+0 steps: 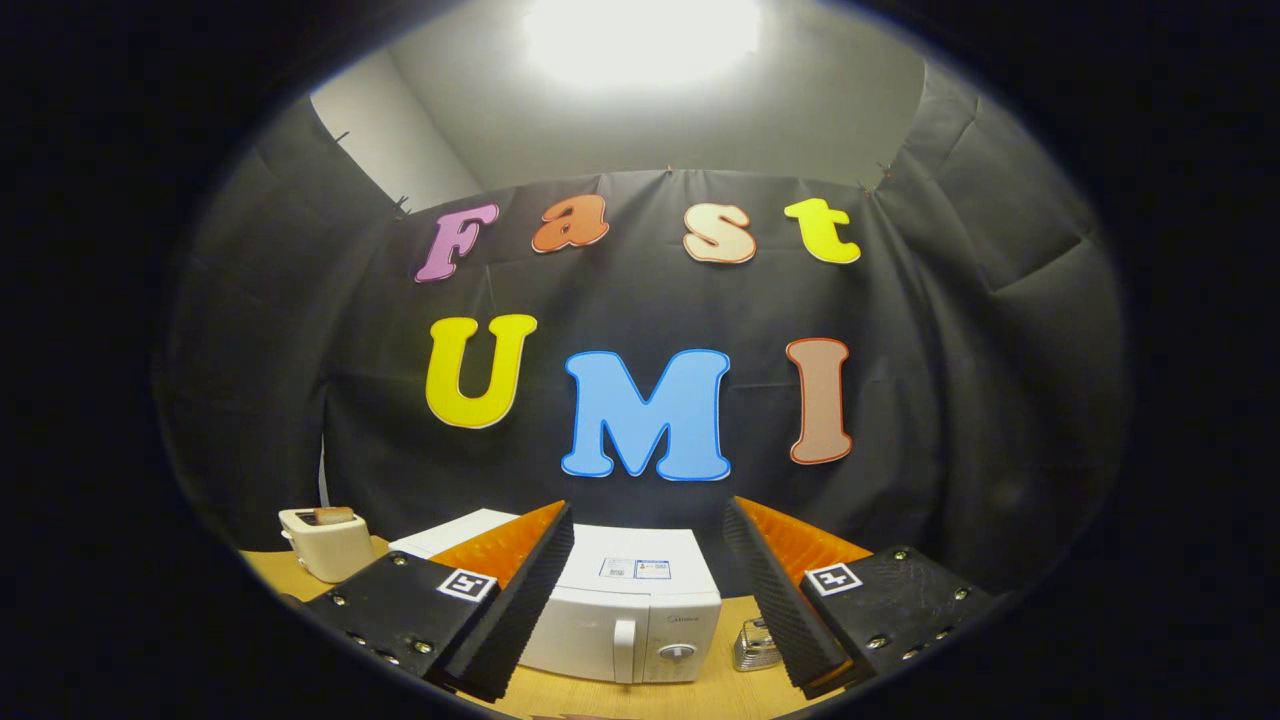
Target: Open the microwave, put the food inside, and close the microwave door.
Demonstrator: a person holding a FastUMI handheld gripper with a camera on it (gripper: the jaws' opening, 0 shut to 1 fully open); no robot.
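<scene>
The microwave sits on the table at twelve o'clock from the gripper — seen through the gap between its parted fingers, beyond them, door closed. A toaster stands at about ten o'clock, left of the microwave and apart from it, with a slice poking from its top. A small container rests just right of the microwave — roughly one o'clock.
</scene>
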